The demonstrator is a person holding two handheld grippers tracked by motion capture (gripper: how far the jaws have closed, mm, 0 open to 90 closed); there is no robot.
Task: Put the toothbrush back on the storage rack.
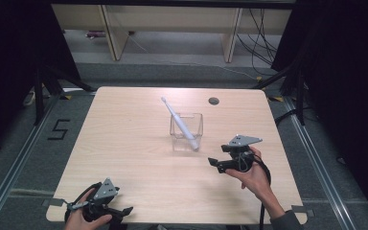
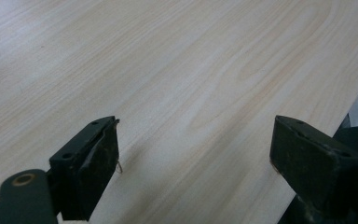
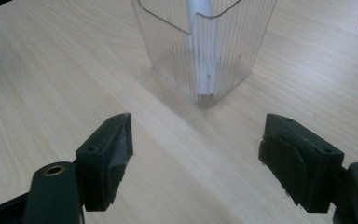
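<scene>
On the pale wood-grain surface [image 1: 139, 143], we see a white toothbrush [image 1: 179, 122] leaning in a clear ribbed plastic cup [image 1: 186, 132] at centre frame. Our right gripper [image 1: 214, 164], centre right, and left gripper [image 1: 124, 212], lower left, both hold their fingers apart, empty.

One clear ribbed holder [image 1: 186, 130] stands on one wooden table [image 1: 124, 143]; one white toothbrush [image 1: 178, 118] leans inside it; one round cable hole [image 1: 213, 100] sits in the tabletop; two handheld grippers are here, the left gripper [image 1: 124, 211] and the right gripper [image 1: 214, 163], each carrying one grey three-cornered plate [image 1: 242, 140]
</scene>
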